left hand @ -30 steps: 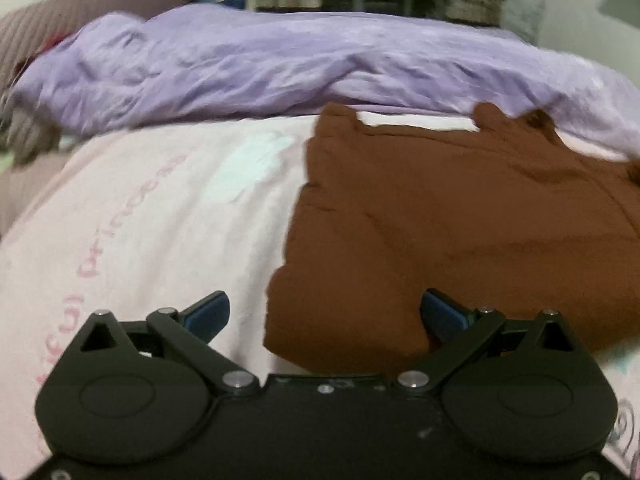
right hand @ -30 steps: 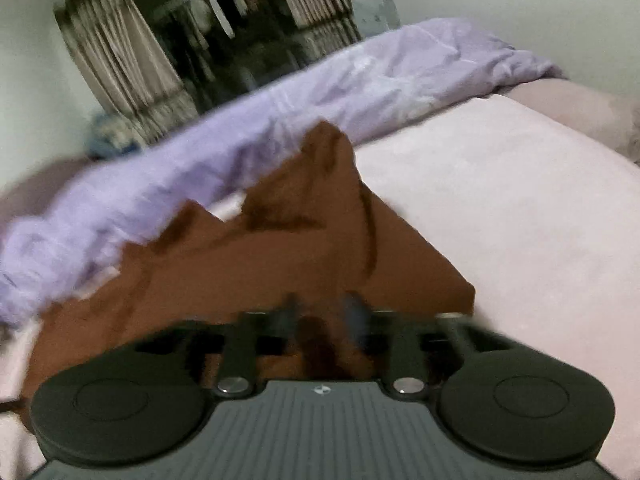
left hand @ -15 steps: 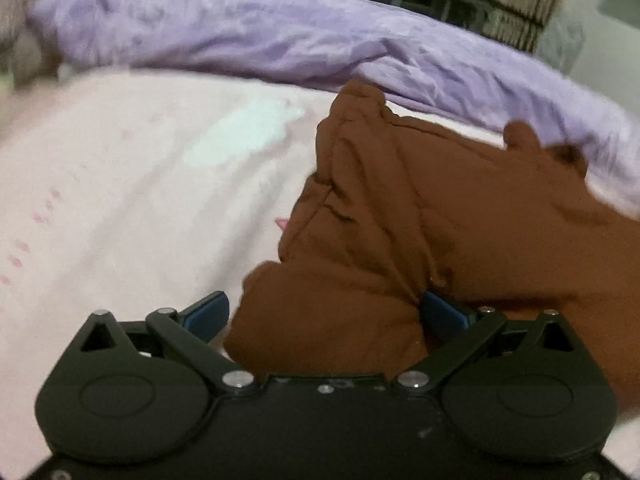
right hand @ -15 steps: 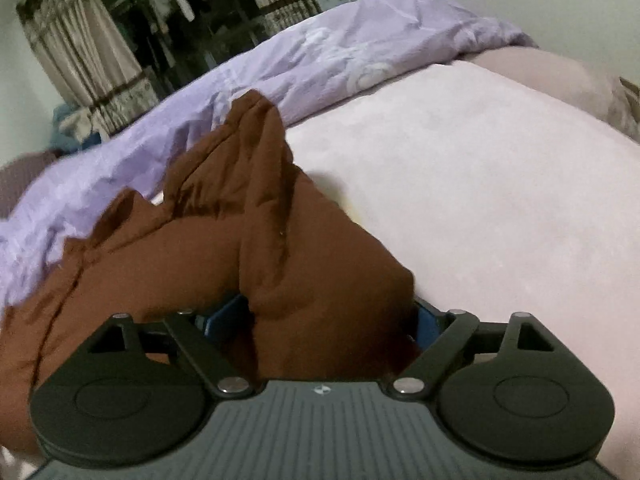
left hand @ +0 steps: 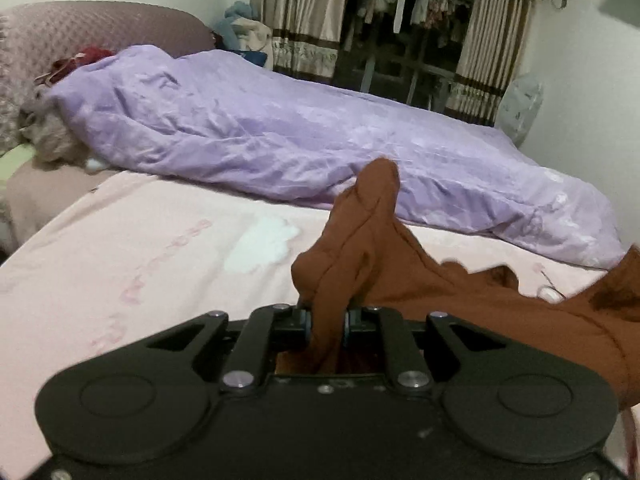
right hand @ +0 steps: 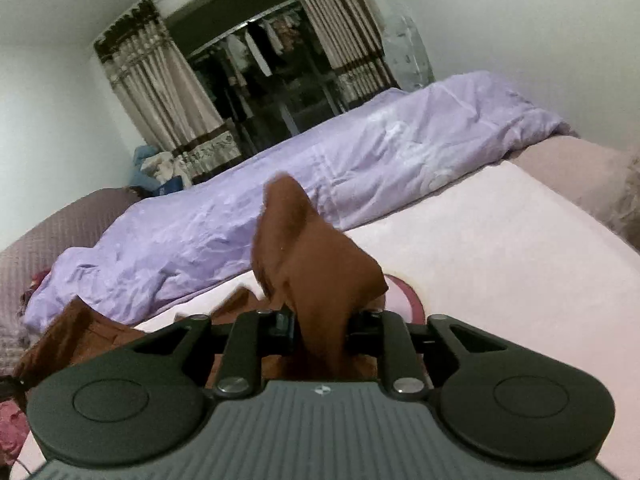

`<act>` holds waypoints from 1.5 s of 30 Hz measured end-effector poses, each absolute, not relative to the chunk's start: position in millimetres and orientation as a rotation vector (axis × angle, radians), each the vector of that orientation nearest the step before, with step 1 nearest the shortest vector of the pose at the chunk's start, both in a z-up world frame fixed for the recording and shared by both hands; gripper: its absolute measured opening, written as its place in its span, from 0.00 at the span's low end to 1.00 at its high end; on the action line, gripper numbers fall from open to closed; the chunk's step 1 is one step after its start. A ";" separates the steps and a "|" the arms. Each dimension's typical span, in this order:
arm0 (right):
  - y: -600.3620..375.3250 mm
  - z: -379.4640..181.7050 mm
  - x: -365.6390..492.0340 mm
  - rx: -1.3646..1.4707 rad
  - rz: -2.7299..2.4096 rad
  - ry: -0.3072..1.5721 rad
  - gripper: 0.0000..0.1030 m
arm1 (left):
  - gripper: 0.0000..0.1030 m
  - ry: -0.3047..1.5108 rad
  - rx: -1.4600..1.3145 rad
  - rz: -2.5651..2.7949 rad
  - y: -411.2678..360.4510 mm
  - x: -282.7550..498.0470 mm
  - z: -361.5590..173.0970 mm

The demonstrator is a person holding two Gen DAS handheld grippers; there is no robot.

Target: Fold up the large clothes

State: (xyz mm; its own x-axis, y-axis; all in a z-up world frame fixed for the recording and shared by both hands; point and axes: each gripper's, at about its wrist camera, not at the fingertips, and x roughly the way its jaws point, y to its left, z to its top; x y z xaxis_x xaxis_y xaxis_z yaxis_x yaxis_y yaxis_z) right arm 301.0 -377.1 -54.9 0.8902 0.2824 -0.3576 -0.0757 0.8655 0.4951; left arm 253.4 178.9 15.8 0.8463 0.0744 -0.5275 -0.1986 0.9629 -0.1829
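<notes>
Half a second ago both of our claws stood wide apart with the brown garment's near edge bunched between the fingers; now both have clenched. The left claw (left hand: 327, 326) pinches a gathered corner of the brown garment (left hand: 460, 292), and the right claw (right hand: 320, 330) pinches another, each with a peak of cloth standing up above the closed fingers. The views have also tipped up from the bed toward the curtains (left hand: 298, 12) and dark window, so we judge we have begun to lift. Between our two grips the garment sags in loose folds, its far part lying on the pink sheet (left hand: 140, 248) near the lilac duvet (left hand: 280, 128). With two corners secured, we judge the fold can start: the held edge can be carried over toward the far side. Because the corners are bunched rather than flat, the fold line may come out uneven.
</notes>
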 end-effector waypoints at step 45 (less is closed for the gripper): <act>-271.3 -161.4 360.6 0.112 -0.177 0.585 0.64 | 1.00 0.735 0.009 0.269 134.3 332.3 -109.3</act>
